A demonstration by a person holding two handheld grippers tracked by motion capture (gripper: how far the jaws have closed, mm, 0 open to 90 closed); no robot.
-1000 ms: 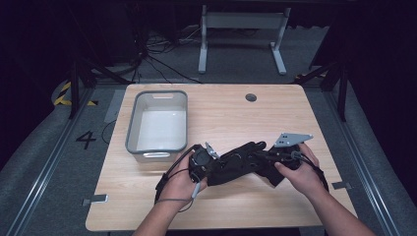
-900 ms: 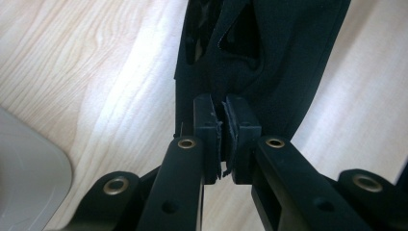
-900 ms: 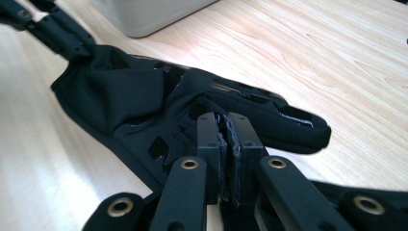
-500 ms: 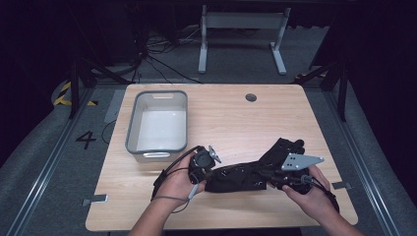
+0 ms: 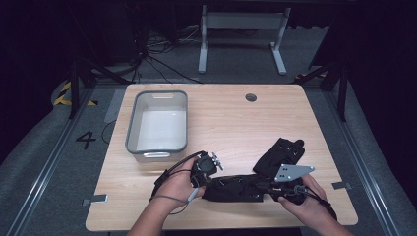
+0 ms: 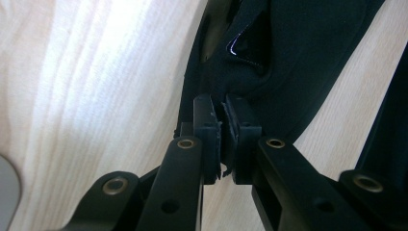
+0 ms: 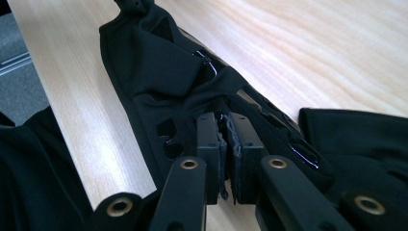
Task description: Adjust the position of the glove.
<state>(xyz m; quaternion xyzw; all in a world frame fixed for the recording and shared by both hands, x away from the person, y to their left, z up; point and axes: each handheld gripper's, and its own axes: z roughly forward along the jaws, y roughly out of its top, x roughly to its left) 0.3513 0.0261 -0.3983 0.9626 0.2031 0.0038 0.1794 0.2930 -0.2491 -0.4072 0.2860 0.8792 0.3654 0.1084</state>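
Note:
A black fabric piece [image 5: 236, 188] with cut-outs and glossy trim lies stretched along the near part of the wooden table [image 5: 221, 118], between my two grippers. My left gripper [image 5: 207, 186] is shut on its left end; in the left gripper view the pads [image 6: 207, 115] pinch a fold of the fabric [image 6: 288, 53]. My right gripper [image 5: 269, 187], under its grey plate, is shut on the right end; the right gripper view shows its jaws [image 7: 225, 122] clamped on a bunched edge of the fabric [image 7: 154, 62]. More black fabric [image 5: 282, 153] lies just behind the right gripper; whether it is joined I cannot tell.
A grey empty bin [image 5: 158, 147] stands at the table's left, just behind the left hand. A small round hole [image 5: 251, 97] sits near the far edge. The near table edge runs close under both hands. A metal stand [image 5: 241, 29] is on the floor beyond.
The right gripper has moved right and toward the near edge, drawing the black fabric out long and flat. The left gripper has stayed in place with its grip.

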